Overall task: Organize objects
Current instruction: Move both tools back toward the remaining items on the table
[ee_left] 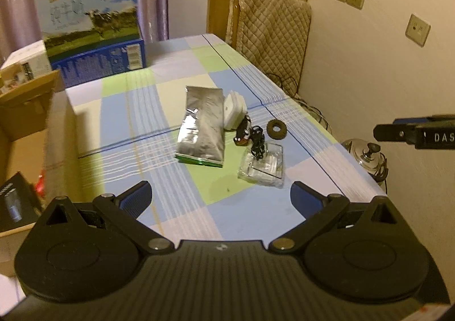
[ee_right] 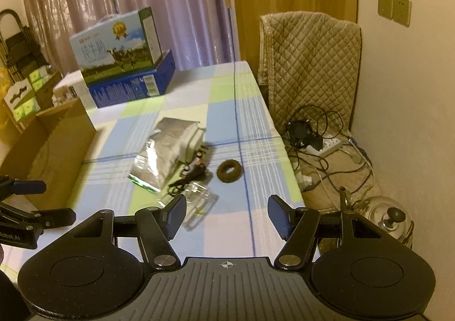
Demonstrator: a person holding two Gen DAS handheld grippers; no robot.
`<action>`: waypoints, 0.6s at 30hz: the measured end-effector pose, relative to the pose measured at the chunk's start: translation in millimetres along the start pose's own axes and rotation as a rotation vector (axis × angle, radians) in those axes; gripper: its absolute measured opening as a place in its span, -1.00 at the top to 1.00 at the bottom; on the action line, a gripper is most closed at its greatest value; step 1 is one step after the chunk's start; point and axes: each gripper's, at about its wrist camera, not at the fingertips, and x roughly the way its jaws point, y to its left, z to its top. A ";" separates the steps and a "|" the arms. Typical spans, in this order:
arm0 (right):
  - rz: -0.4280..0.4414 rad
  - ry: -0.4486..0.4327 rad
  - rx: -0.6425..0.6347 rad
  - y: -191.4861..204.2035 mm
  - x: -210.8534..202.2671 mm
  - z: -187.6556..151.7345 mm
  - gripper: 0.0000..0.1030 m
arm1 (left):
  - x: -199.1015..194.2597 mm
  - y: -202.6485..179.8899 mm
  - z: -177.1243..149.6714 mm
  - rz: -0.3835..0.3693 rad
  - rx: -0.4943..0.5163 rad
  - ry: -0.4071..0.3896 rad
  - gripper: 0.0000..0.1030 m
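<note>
Both grippers hover over the checked surface [ee_left: 119, 110] with jaws wide apart and nothing between them: the left gripper [ee_left: 220, 198] and the right gripper [ee_right: 226, 217]. Just ahead lies a loose cluster: a clear bag [ee_left: 263, 168] nearest, a black cord [ee_left: 257, 140] across it, a foil pouch [ee_left: 202, 129], white packets [ee_left: 234, 110] and a brown ring [ee_right: 229, 170]. A milk carton [ee_left: 91, 19] stands at the far end.

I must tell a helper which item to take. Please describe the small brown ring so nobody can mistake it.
On the checked tablecloth, find the little cluster beside the silver foil bag. The brown ring lies flat alone on the side nearest the wall, touching nothing. It is the only round, fuzzy-looking thing with a hole.
</note>
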 end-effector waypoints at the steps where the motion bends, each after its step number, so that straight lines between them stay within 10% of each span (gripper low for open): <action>1: 0.005 0.008 -0.001 -3.3 6.5 0.2 -0.18 | 9.0 -2.7 -0.4 -0.002 0.005 0.006 -0.98; 18: 0.082 0.139 0.017 -43.3 120.0 -4.6 -0.16 | 141.1 -48.4 -10.4 -0.069 0.169 0.016 -0.86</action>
